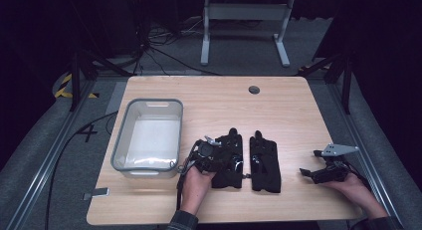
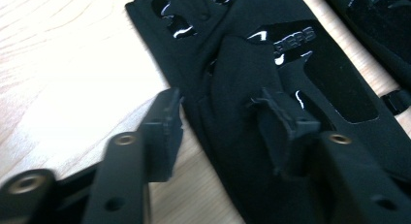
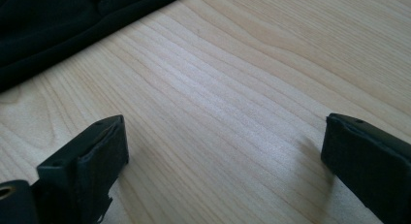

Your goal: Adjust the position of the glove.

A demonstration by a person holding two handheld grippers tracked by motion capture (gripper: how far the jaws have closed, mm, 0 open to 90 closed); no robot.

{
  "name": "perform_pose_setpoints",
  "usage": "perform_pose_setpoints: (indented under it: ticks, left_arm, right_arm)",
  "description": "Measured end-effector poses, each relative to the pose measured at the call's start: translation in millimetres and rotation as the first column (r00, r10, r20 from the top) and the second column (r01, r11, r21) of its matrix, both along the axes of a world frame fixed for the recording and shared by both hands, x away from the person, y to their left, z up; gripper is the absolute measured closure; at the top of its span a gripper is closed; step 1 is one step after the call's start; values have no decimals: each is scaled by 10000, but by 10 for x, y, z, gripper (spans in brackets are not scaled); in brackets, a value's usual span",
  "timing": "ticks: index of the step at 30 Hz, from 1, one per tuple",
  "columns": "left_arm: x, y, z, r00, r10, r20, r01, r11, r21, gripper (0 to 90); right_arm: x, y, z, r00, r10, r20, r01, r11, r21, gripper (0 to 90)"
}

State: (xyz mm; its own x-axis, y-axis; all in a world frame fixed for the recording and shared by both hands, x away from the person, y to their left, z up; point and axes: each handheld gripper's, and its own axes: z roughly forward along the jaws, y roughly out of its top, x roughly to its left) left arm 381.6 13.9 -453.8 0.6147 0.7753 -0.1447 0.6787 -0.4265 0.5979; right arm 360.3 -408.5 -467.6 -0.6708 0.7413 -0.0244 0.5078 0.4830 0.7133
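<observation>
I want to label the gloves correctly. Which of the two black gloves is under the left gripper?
The left glove, the one nearer the grey bin. The left gripper is over its edge, jaws open; the right glove lies apart, untouched.

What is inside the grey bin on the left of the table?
The grey bin appears empty: its pale floor shows with nothing lying in it. The near inner wall is hidden behind its front rim. Both black gloves lie outside it on the table.
</observation>
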Motion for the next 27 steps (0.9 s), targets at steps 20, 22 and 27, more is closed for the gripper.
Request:
perform_pose_setpoints:
  ticks: [20,22,27]
  left_arm:
    - [-13,-20,260,9984,-530,213,558,9839,-1697,824]
    - [-13,-34,301,9977,-605,294,647,9827,-1733,824]
    - [-8,-58,380,9961,-774,430,839,9805,-1779,825]
  right_arm:
    - [1,1,1,10000,-2,-13,2,10000,-6,33]
    - [2,2,0,10000,3,-8,-3,10000,-7,32]
    - [4,5,0,10000,-16,-4,16,10000,-23,30]
